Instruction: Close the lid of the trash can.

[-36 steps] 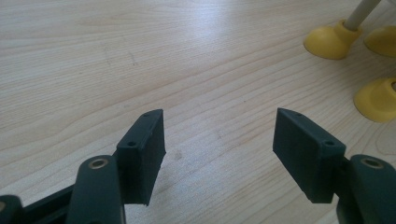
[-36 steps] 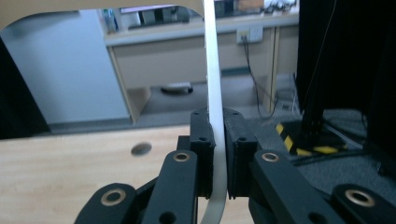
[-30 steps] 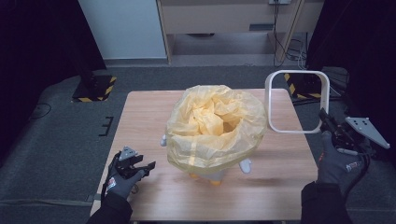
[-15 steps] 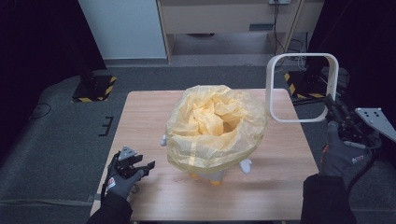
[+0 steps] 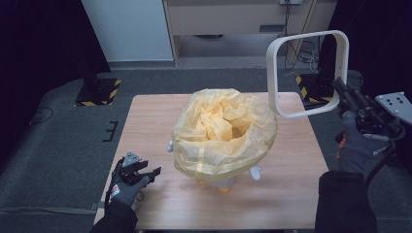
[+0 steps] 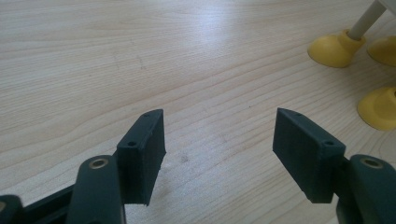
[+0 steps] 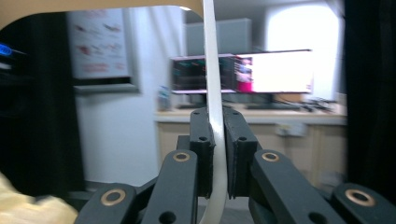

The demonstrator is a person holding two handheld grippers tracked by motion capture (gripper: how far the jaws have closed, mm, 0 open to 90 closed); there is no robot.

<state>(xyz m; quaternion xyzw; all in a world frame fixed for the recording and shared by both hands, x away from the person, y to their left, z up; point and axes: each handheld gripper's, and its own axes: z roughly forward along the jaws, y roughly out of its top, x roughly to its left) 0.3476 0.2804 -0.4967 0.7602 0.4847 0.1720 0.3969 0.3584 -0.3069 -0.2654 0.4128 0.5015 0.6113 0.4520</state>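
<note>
A small white bin lined with a crumpled yellow bag point(image 5: 224, 132) stands in the middle of the wooden table point(image 5: 145, 121). Its yellow feet point(image 6: 337, 48) show in the left gripper view. My right gripper point(image 5: 340, 87) is raised at the right of the table, shut on a white square frame with rounded corners point(image 5: 308, 73), which hangs in the air above the bin's right side. Its pads clamp the frame's thin edge point(image 7: 213, 93) in the right gripper view. My left gripper point(image 5: 150, 172) rests low over the table's near left, open, nothing between its fingers point(image 6: 142, 154).
Beyond the table lie grey floor, a white cabinet point(image 5: 131, 29) and two stands with yellow-black striped bases point(image 5: 99, 92). Cables hang at the back right. The right gripper view looks level at a counter with lit monitors point(image 7: 275, 72).
My right gripper has lifted the white frame higher. The left gripper has stayed put.
</note>
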